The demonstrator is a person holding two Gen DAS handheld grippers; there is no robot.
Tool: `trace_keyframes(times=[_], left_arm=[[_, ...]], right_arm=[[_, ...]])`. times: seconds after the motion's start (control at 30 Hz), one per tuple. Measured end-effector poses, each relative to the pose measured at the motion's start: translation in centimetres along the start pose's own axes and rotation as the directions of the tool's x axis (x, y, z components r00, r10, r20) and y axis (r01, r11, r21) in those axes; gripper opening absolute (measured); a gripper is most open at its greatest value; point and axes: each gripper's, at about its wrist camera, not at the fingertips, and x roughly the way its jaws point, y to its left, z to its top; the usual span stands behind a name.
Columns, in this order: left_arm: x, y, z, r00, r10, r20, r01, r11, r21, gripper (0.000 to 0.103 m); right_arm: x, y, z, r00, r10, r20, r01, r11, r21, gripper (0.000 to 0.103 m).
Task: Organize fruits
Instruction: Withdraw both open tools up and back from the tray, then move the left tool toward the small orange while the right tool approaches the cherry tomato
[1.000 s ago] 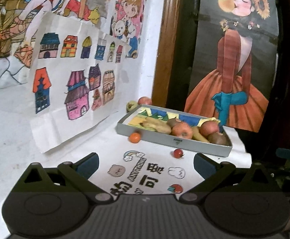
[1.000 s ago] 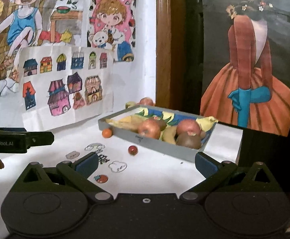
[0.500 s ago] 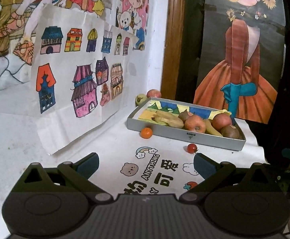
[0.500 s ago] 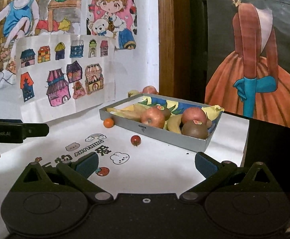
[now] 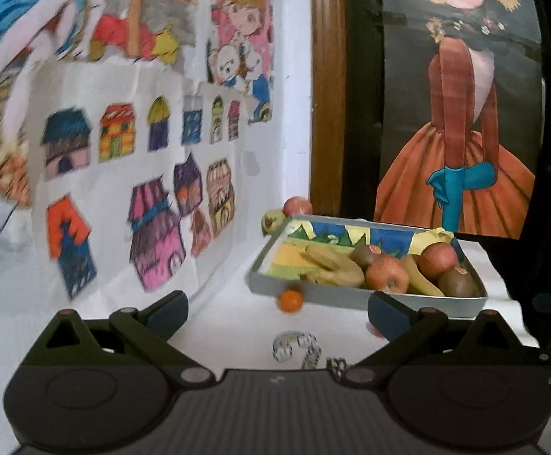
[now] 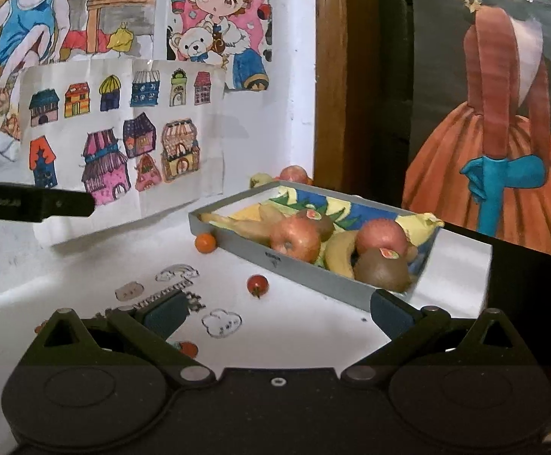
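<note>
With both your left gripper (image 5: 277,305) and right gripper (image 6: 275,309) spread wide and empty, the small round orange fruit (image 6: 205,243) touching the grey rectangular tray's (image 6: 302,268) near-left corner and the red cherry tomato (image 6: 257,284) near its front wall may roll off the white table (image 6: 313,341) if you nudge them.

1. Left wrist view is blurring the house drawings (image 5: 124,189).
2. Left gripper's right finger (image 5: 389,314) is hiding the cherry tomato (image 6: 257,284).
3. Tray wall (image 6: 306,269) is covering the lower fruit; green fruit (image 6: 260,180) is peeking out behind.
</note>
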Motion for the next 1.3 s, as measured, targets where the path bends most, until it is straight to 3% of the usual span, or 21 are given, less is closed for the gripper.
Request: trace_keyframes(times=[0.33, 0.47, 0.67, 0.9, 1.13, 1.3], left_arm=[[7.0, 0.6, -0.4, 0.994, -0.097, -0.054, 0.100, 0.994, 0.044, 0.103], [9.3, 0.4, -0.8, 0.990, -0.116, -0.074, 0.122, 0.989, 0.081, 0.103], [13.1, 0.1, -1.1, 0.987, -0.128, -0.099, 0.140, 0.982, 0.126, 0.103], [17.6, 0.7, -2.2, 0.978, -0.136, -0.155, 0.153, 0.983, 0.100, 0.103], [19.7, 0.9, -2.8, 0.971, -0.165, -0.171, 0.178, 0.982, 0.065, 0.102], [20.7, 1.1, -3.0, 0.966, -0.184, -0.184, 0.193, 0.981, 0.035, 0.092]], right_arm=[[4.6, -0.3, 0.2, 0.989, 0.109, -0.099, -0.117, 0.990, -0.079, 0.102], [6.6, -0.9, 0.7, 0.987, 0.115, -0.115, -0.123, 0.990, -0.069, 0.101], [9.8, -1.0, 1.2, 0.981, 0.125, -0.146, -0.137, 0.988, -0.075, 0.093], [13.5, -0.7, 0.8, 0.968, 0.149, -0.201, -0.167, 0.983, -0.078, 0.081], [15.8, -1.0, 0.3, 0.960, 0.155, -0.232, -0.173, 0.983, -0.057, 0.069], [16.7, -1.2, 0.1, 0.959, 0.151, -0.242, -0.168, 0.984, -0.052, 0.061]])
